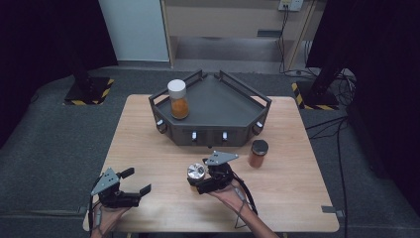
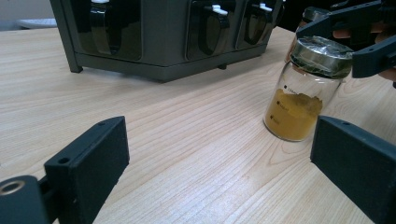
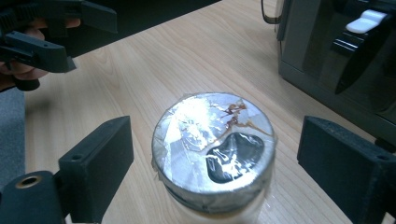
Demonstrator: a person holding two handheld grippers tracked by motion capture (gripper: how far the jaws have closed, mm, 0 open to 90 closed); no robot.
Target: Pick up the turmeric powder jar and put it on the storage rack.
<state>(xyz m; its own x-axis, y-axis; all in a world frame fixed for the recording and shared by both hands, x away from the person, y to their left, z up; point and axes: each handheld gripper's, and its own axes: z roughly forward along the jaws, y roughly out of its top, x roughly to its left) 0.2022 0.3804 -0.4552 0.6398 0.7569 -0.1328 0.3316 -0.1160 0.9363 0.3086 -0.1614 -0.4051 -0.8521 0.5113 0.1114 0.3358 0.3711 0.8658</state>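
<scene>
A glass jar of yellow powder with a foil-covered silver lid (image 1: pixel 196 171) stands on the wooden table (image 1: pixel 297 198) near the front middle. My right gripper (image 1: pixel 197 179) is open, its jaws standing on either side of the lid (image 3: pixel 212 140) with a gap on each side. In the left gripper view the same jar (image 2: pixel 299 102) stands to the right, with the right gripper's fingers (image 2: pixel 373 58) beside its lid. My left gripper (image 1: pixel 137 180) rests open near the front left of the table, with bare wood between its jaws (image 2: pixel 219 158).
A dark angular tray (image 1: pixel 218 89) stands at the back middle and holds a white-lidded jar of orange powder (image 1: pixel 178 99). A dark-lidded jar of brown spice (image 1: pixel 258 153) stands on the table right of my right gripper. Black floor mats surround the table.
</scene>
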